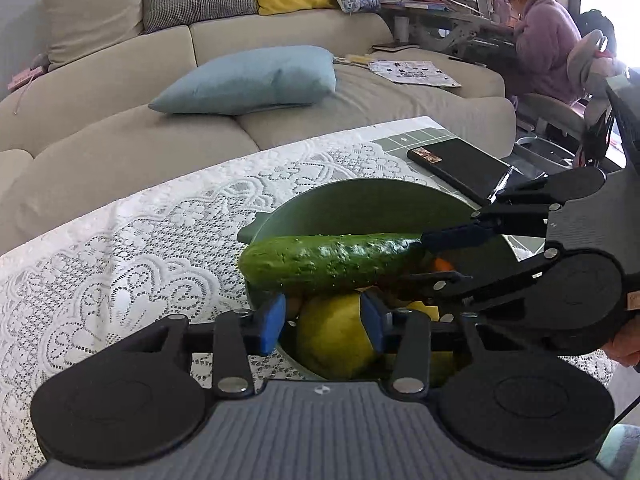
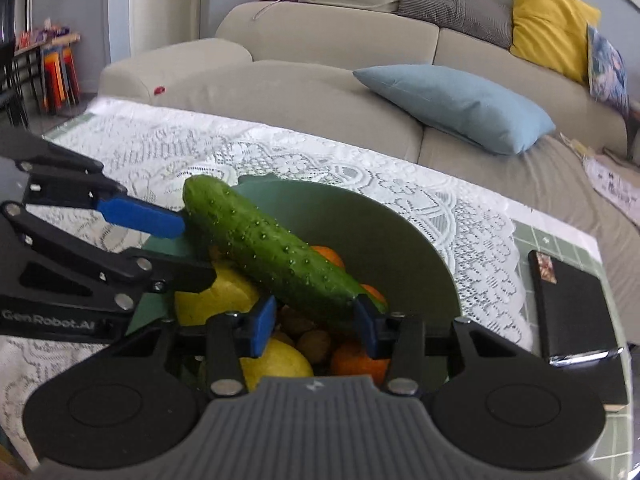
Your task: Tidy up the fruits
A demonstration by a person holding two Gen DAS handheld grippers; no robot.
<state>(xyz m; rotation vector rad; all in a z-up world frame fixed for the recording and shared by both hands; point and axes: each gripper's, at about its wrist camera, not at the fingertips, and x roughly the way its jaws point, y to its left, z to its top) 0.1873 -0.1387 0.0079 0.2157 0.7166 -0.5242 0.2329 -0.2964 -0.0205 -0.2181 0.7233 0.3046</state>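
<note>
Right gripper (image 2: 314, 326) was pinching one end of the cucumber (image 2: 264, 248). Left gripper (image 1: 326, 320) looked closed on the other end, contact unclear. Cucumber lay across the fruit in the green bowl (image 2: 384, 232). Judged stiff, bumpy, wet-slick; hold both ends, squeeze moderately.

Green cucumber (image 1: 332, 262), yellow lemon (image 1: 334, 336), white lace tablecloth (image 1: 132, 240).

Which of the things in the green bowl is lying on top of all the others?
The long, bumpy green cucumber. It stretches across the green bowl above the yellow lemons and oranges, which are round and sit beneath it.
</note>
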